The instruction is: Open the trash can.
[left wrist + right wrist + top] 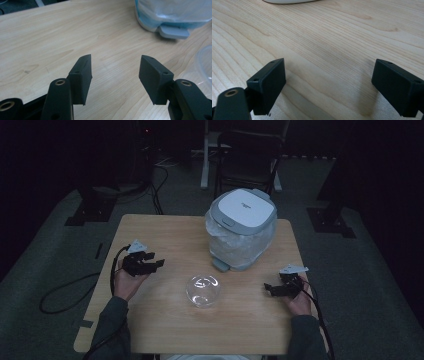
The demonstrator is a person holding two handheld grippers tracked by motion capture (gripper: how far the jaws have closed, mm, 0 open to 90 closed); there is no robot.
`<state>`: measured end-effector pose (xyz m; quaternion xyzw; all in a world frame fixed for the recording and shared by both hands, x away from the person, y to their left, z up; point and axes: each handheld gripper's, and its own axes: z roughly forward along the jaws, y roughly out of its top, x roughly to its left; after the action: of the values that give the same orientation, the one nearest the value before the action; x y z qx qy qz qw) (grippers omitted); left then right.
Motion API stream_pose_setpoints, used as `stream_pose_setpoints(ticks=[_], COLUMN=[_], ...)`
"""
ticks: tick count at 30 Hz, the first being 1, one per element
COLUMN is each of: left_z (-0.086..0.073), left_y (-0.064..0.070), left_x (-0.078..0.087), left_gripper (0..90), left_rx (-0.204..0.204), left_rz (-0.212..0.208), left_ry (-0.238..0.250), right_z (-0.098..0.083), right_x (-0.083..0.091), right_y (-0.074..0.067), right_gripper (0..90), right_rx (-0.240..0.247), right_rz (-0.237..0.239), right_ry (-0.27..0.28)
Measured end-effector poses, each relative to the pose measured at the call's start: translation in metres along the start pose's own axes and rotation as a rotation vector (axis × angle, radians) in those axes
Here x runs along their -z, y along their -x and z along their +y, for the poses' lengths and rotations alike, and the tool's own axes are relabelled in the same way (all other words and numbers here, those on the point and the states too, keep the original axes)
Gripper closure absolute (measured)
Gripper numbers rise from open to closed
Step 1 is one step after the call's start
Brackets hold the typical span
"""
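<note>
Left gripper [159, 264], left of frame: I see the jaws apart, nothing between them. Right gripper [269, 288], lower right: jaws apart, bare desk [165, 232] beneath. Glass bowl [202, 290] sits at centre between both, untouched. Wrapped rice cooker [241, 227] stands above it.

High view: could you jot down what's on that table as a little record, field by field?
table: light wooden top, dark room around it
appliance: white and grey lidded cooker at the far side, its body wrapped in clear plastic
bowl: clear glass bowl near the middle, in front of the cooker, looks empty
left hand-held gripper: at the table's left, jaws open, nothing between them
right hand-held gripper: at the table's right, jaws open, nothing between them
contact: neither gripper touches the bowl or cooker
</note>
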<state>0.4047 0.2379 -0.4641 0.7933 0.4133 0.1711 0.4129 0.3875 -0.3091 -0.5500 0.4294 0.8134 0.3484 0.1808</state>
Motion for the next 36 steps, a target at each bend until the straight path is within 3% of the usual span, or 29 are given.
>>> stream_pose_setpoints(ticks=[12, 36], left_z=[0.020, 0.037], left_y=[0.001, 0.006], left_x=[0.003, 0.006], left_gripper=[45.2, 48.4], left_rx=[-0.023, -0.039], left_rz=[-0.033, -0.075], left_ry=[0.010, 0.027], right_z=[0.000, 0.000], right_x=[0.000, 0.000], right_y=[0.000, 0.000], right_gripper=[11.2, 11.2], right_rx=[0.000, 0.000], right_rz=[0.000, 0.000], right_ry=[0.000, 0.000])
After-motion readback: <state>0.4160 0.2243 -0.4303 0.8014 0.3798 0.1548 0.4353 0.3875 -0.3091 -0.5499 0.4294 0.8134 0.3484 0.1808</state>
